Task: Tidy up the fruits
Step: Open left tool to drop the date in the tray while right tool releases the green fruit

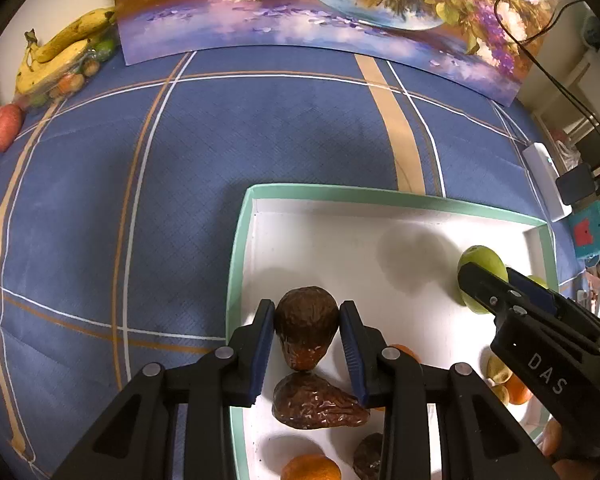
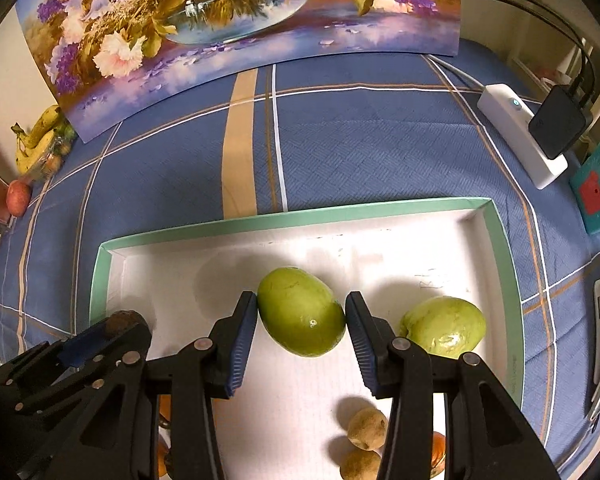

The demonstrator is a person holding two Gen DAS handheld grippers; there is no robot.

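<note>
A white tray with a mint-green rim [image 1: 236, 264] [image 2: 100, 276] lies on the blue cloth. My left gripper [image 1: 307, 316] is shut on a wrinkled brown fruit [image 1: 306, 326] over the tray's left side. A second brown fruit [image 1: 316, 402] lies just below it, with oranges [image 1: 310, 467] and another brown fruit [image 1: 370, 456] nearer. My right gripper [image 2: 301, 312] is shut on a green fruit [image 2: 302, 312] over the tray. A second green fruit [image 2: 444, 326] lies to its right. Two small tan fruits [image 2: 366, 422] lie near.
Bananas [image 1: 56, 52] with small fruits and a red apple [image 1: 5, 126] lie at the far left corner. A flower painting [image 1: 320, 8] leans at the back. A white power strip with a black plug [image 2: 520, 132] and a teal box [image 2: 596, 188] sit at right.
</note>
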